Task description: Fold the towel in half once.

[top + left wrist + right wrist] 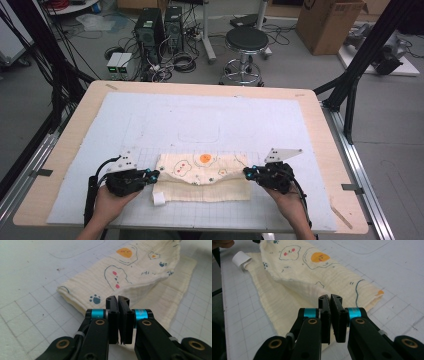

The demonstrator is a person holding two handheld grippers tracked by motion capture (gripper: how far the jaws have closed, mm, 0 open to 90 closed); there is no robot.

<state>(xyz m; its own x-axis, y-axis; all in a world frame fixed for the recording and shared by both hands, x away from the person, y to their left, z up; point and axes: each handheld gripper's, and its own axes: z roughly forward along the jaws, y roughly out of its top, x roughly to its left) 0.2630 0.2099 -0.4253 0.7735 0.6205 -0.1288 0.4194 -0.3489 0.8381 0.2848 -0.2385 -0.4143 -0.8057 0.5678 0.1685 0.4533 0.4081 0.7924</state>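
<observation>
A cream cloth [202, 176] printed with small cartoon figures lies folded on the gridded mat near the table's front edge. Its upper layer is doubled over toward me and sags in the middle. My left gripper [152, 175] sits at the cloth's left end with its jaws shut; in the left gripper view the upper layer's edge runs down into the jaw tips of the left gripper [117, 298]. My right gripper [248, 172] is shut at the right end, and the cloth [312, 277] meets the right gripper's [330, 297] tips the same way. A white tag [159, 198] sticks out at the front left corner.
The white mat [200, 115] covers most of the wooden table [65, 150], with bare mat beyond the cloth. On the floor behind stand a stool [246, 42], computer towers [150, 30] with cables, and a cardboard box [327, 22]. Black frame posts [357, 65] flank the table.
</observation>
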